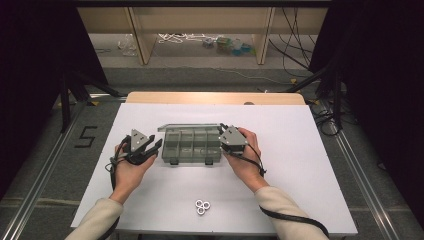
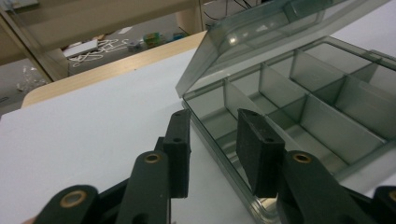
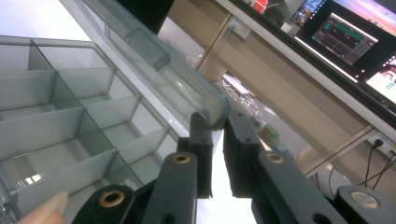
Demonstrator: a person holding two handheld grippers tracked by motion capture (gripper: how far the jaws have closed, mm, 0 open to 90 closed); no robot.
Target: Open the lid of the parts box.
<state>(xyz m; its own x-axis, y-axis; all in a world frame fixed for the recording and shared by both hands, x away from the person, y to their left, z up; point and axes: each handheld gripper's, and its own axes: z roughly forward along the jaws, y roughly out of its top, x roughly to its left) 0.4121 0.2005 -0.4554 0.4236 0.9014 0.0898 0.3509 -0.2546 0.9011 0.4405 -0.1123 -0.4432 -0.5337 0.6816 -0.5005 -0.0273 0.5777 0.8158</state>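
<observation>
The grey compartment box [image 1: 191, 145] lies in the middle of the white surface [image 1: 300, 165], its long axis going left to right, with the clear lid [image 3: 154, 70] raised at the far side. The right tongs [image 3: 215, 140] are nearly closed and pinch the right corner of this lid, so the right hand is the one to swing it. The left tongs [image 2: 212, 149] stand partly open astride the left near wall of the box, pressing nothing.
</observation>
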